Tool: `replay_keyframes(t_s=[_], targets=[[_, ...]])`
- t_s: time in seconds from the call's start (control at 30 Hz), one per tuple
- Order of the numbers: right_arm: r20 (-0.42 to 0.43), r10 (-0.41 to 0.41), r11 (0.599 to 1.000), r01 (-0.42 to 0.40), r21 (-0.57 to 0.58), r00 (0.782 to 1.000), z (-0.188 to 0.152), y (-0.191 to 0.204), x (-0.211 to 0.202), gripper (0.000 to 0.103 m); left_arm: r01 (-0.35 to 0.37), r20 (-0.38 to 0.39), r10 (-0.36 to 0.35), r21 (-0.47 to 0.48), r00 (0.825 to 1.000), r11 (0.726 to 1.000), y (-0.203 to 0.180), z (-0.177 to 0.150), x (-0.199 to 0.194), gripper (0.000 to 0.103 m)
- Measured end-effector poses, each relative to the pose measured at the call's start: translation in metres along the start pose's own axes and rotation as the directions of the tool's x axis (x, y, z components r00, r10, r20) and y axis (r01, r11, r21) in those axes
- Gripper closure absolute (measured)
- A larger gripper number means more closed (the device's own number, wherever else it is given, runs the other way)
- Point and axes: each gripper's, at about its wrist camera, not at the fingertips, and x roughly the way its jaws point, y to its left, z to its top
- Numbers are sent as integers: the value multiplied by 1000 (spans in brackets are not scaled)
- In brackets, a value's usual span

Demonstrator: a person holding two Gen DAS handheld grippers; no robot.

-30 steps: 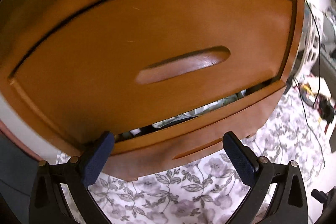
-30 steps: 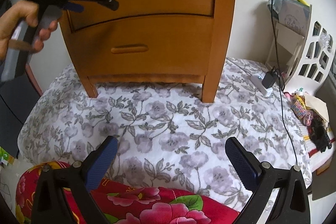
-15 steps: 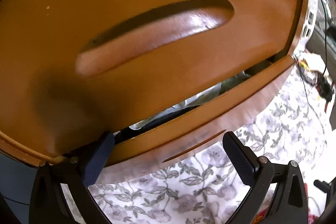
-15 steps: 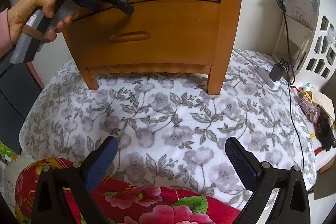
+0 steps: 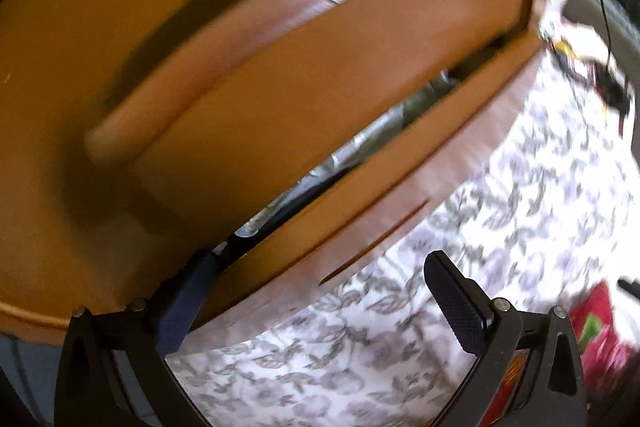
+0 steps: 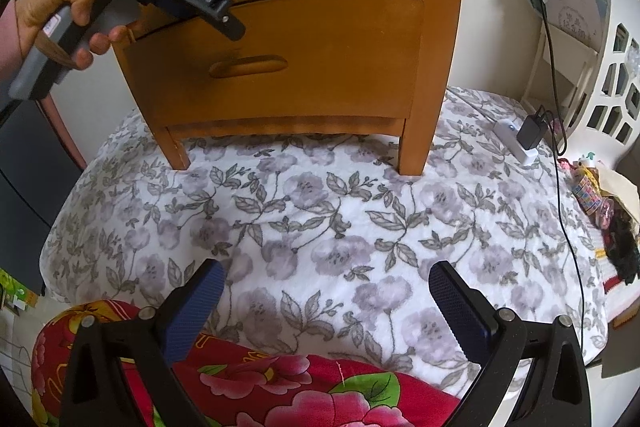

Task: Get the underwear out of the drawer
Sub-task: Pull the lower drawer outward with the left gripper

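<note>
Orange-brown wooden two-drawer nightstand [image 6: 320,27]: standing on a white bedspread printed with grey flowers [image 6: 340,227].

Lower drawer with a recessed slot handle [image 6: 280,67]: sitting slightly pulled out, showing a narrow gap below the upper drawer front [image 5: 240,47].

Pale grey-green folded fabric [image 5: 360,143]: lying inside that gap, in the lower drawer; whether it is underwear cannot be told.

Left gripper [image 5: 320,291]: being held by a person's hand [image 6: 60,15] close against the drawer fronts; fingers standing wide apart and gripping nothing, the left blue pad [image 5: 184,303] sitting at the gap's left end, the right pad hanging over the bedspread.

Right gripper [image 6: 324,307]: hovering well back from the nightstand over the bedspread; fingers spread wide, empty.

Red flowered blanket [image 6: 240,379]: lying at the near edge.

White power strip with a black plug [image 6: 520,139]: resting on the bedspread right of the nightstand.
</note>
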Motion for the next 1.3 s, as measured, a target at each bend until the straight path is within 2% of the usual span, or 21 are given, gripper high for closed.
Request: replay_keyframes(t_s=[0.1,0.2,0.3,0.37,0.53,0.77,1.3], targets=[[-2,4,1000,-4,3,1000,0,0,0,0,-54,-2,55,111,998,992,-15,-4,2,0],[-7,7,1000,-7,9,1000,-1,0,1,0,-55,-5,56,174,998,983,-21,-3,0,0],[-11,10,1000,-10,16,1000,-1,-2,2,0,3,-22,0,146,1000,989,-13,1,-1,0],[-13,12,1000,-12,18,1000,-1,-3,3,0,17,-26,-14,129,1000,991,-14,1,7,0],[-19,19,1000,-18,25,1000,-1,-4,5,0,-7,-29,10,107,1000,994,-20,3,16,0],[-21,14,1000,-13,29,1000,-1,-4,4,0,48,-54,-42,120,998,992,-22,-3,10,0],[1,-11,1000,11,7,1000,-2,1,-7,0,60,-67,-51,142,996,988,-38,-26,-13,0]])
